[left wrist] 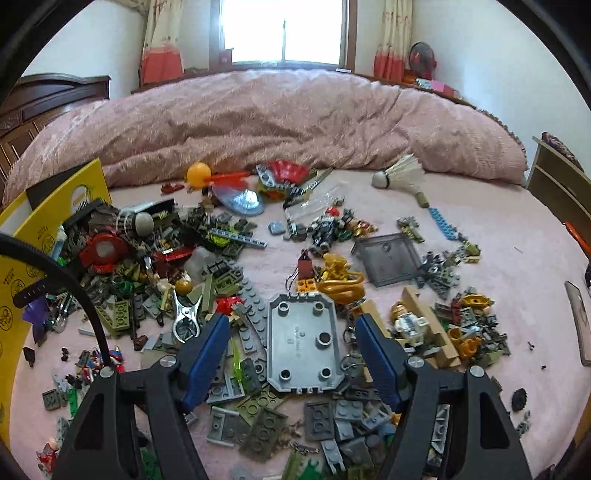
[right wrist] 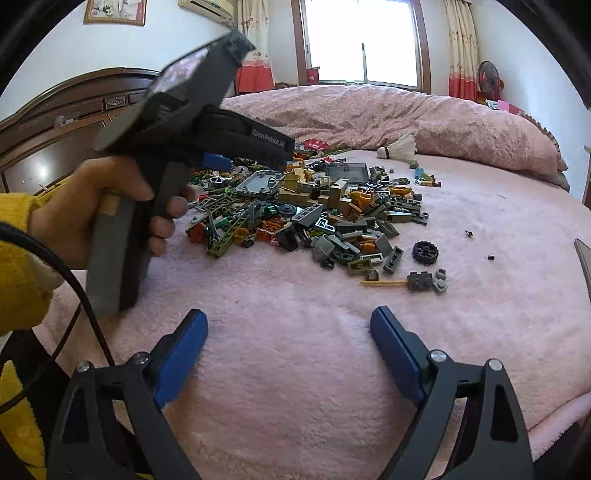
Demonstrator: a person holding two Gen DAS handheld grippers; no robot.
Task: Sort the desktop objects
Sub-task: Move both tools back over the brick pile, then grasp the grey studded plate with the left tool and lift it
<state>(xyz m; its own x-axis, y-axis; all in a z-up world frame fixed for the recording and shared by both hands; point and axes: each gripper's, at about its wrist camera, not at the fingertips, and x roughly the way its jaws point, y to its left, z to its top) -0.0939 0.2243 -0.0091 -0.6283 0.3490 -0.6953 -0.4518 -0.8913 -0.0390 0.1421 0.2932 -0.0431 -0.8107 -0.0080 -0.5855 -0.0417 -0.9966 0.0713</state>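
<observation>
Two grippers are working here; the left gripper (left wrist: 291, 321) is hanging wide open over the brick pile (left wrist: 207, 266), its blue pads either side of one grey plate (left wrist: 303, 343) and gripping nothing; whether they are touching the pieces below cannot be told; the right gripper (right wrist: 289, 317) is also standing wide open, with only bare blanket between its fingers, well short of the pile. One hand (right wrist: 107, 206) in a yellow sleeve (right wrist: 18, 258) is holding the left tool's handle in the right view.

The bricks are too many to count; among them are lying two shuttlecocks, one white (left wrist: 400, 173) near the quilt and one (left wrist: 136, 221) half buried at the left; one orange ball (left wrist: 199, 172); one metal clamp (left wrist: 186, 319); one smoky clear panel (left wrist: 388, 258); one gold figure (left wrist: 341, 282); one black wheel (right wrist: 425, 252) sitting apart at the pile's right edge.

Everything is resting on a pink fleece blanket (right wrist: 295, 369) covering a bed; a rumpled pink quilt (left wrist: 277, 122) is bunching behind; a dark wooden headboard (right wrist: 55, 133), a bright window (left wrist: 284, 29) with curtains and a red fan (left wrist: 421, 57) are filling the room.

A yellow box (left wrist: 22, 266) is being cut off at the left; the small pieces are blurring together; the window is glaring white.
</observation>
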